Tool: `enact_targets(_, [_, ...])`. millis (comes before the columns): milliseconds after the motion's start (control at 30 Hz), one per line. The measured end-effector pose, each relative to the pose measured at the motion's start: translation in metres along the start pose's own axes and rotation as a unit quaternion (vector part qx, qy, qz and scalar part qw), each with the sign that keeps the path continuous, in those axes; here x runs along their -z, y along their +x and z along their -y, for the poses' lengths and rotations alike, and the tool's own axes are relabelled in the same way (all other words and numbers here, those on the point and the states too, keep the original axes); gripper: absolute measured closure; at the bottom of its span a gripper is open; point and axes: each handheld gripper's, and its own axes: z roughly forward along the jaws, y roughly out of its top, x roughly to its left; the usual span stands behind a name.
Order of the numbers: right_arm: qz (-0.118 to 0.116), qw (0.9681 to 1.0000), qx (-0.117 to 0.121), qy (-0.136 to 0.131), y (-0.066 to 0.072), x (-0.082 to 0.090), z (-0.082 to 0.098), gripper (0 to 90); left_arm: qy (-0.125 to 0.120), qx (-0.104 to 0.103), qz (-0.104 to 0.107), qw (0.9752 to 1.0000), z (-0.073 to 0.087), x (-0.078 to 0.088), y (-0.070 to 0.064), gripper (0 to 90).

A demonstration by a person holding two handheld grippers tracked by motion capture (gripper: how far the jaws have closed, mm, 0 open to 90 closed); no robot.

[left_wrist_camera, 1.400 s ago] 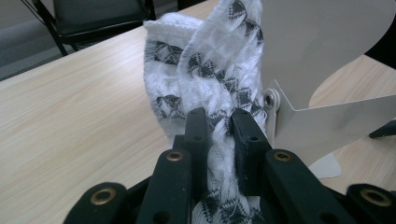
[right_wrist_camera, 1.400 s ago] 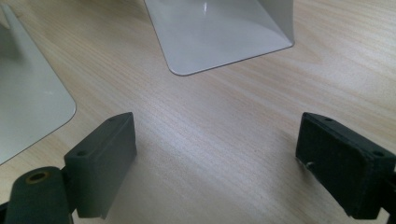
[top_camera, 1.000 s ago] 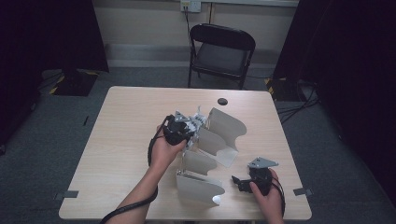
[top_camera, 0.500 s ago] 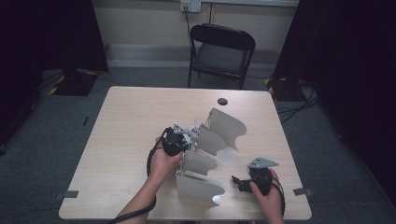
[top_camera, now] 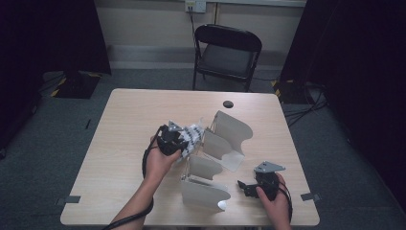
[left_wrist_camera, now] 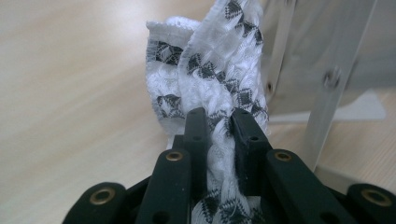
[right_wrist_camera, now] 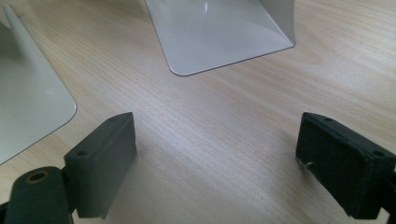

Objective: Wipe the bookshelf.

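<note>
1. Cloth [left_wrist_camera: 219, 88], white knit with a black diamond pattern, is bunched and pinched between the jaws of the left tongs [left_wrist_camera: 218, 122]; in the high view the same cloth [top_camera: 193, 135] sits at the tip of the left tongs [top_camera: 184, 141], near the middle of the surface [top_camera: 119, 139].
2. Left jaws stand narrow and pressed on the fabric from both sides (the knit bulges out above and below the pads), and part of the cloth stands up past the jaw tips.
3. Just beside the cloth, on the far side from the hand, stands a rack of pale metal plates [top_camera: 225, 143]; its upright strips and a rivet show close behind the fabric in the left gripper view [left_wrist_camera: 322, 79]. Whether cloth and rack touch I cannot tell.
4. Left hand [top_camera: 160, 160] grips the tool body, with the forearm coming in from the bottom edge.
5. Right tongs [top_camera: 245, 186] rest low near the front right of the surface, held by the right hand [top_camera: 274, 203], well apart from the cloth.
6. Right jaws stand wide with bare wood between them [right_wrist_camera: 215, 158] (two rounded plate corners lie just ahead).
7. Small dark round object [top_camera: 228, 104] lies near the far edge, and a black folding chair [top_camera: 227, 55] stands beyond the surface.
</note>
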Motion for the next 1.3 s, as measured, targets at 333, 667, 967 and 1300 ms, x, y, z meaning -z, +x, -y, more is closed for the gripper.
enact_targets(333, [0.000,1.0000,0.000,0.000,0.000,0.000,0.000,11.5,-0.042,-0.027,0.000,0.9987,-0.055,0.016,-0.013,77.2])
enact_targets(667, [-0.002,1.0000,0.001,0.001,0.000,0.000,0.000,11.6,-0.021,-0.046,0.003,0.9987,-0.069,-0.007,-0.023,77.1])
enact_targets(967, [-0.002,1.0000,0.001,0.001,0.000,0.000,0.000,11.6,-0.010,-0.044,0.008,0.9989,-0.051,-0.017,-0.022,77.1])
enact_targets(1300, [-0.002,1.0000,0.001,0.001,0.000,0.000,0.000,11.5,0.015,-0.028,0.012,0.9994,-0.025,-0.044,-0.017,77.0])
